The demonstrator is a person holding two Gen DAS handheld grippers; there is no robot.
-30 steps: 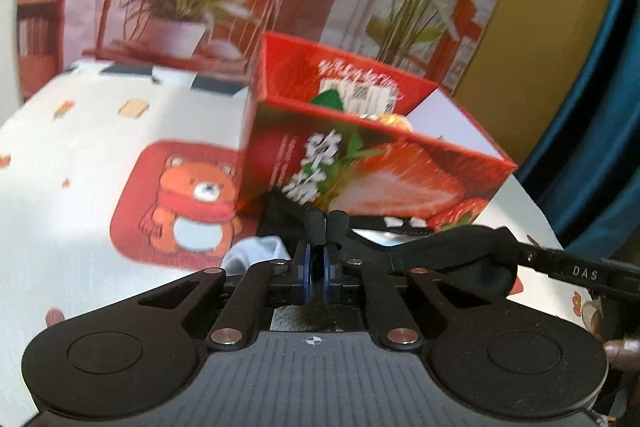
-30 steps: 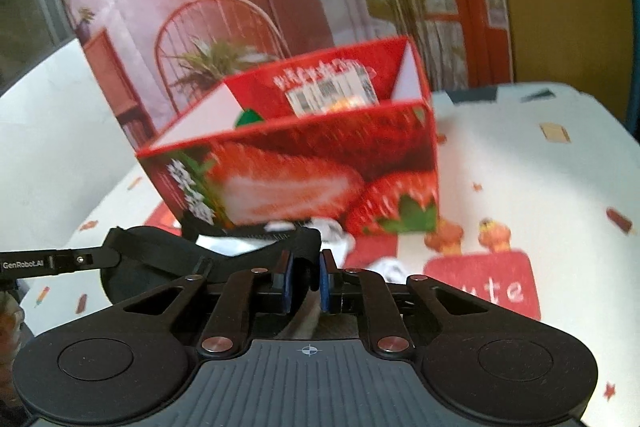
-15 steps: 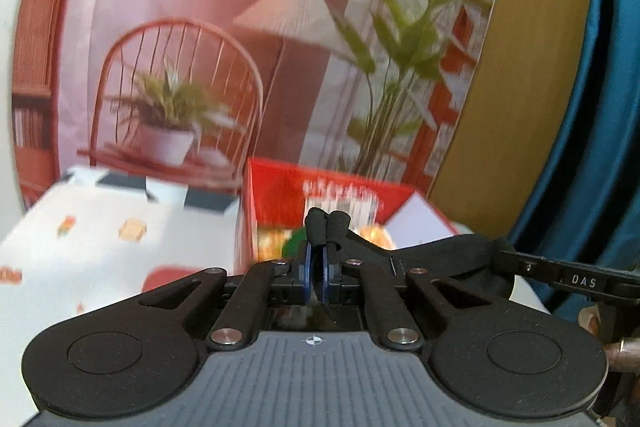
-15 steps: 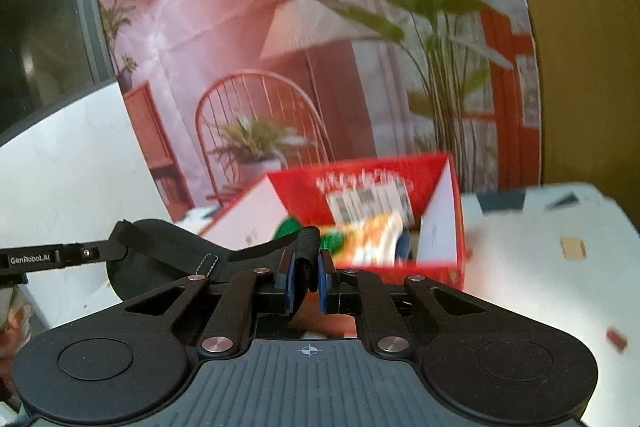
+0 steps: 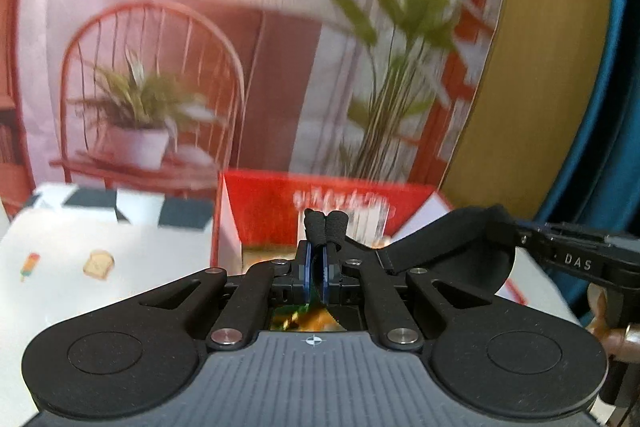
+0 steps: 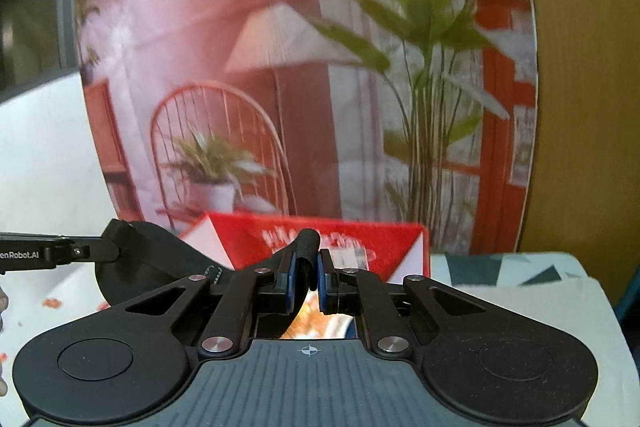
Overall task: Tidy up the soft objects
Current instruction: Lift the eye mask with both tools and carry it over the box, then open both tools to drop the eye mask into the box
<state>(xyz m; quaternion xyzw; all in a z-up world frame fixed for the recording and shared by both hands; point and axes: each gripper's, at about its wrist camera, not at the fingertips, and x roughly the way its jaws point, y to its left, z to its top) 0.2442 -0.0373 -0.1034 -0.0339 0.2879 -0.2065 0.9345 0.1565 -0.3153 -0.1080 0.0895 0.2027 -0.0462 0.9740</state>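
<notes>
Both grippers are shut on a black fabric piece, one on each end. In the left wrist view my left gripper pinches a bunched black edge, and the black fabric stretches right to the other tool. In the right wrist view my right gripper pinches the other end; the black fabric stretches left. The open red strawberry box stands just beyond and below the fingers, also in the right wrist view. Orange and green items show inside it.
The box stands on a white tablecloth printed with small food pictures. A printed backdrop of chair, lamp and plants hangs behind the table. A yellow wall and a blue curtain are at the right.
Both grippers have risen with the black fabric, from table level in front of the box to above its near rim. The box front face and the white cloth have dropped out of view.
</notes>
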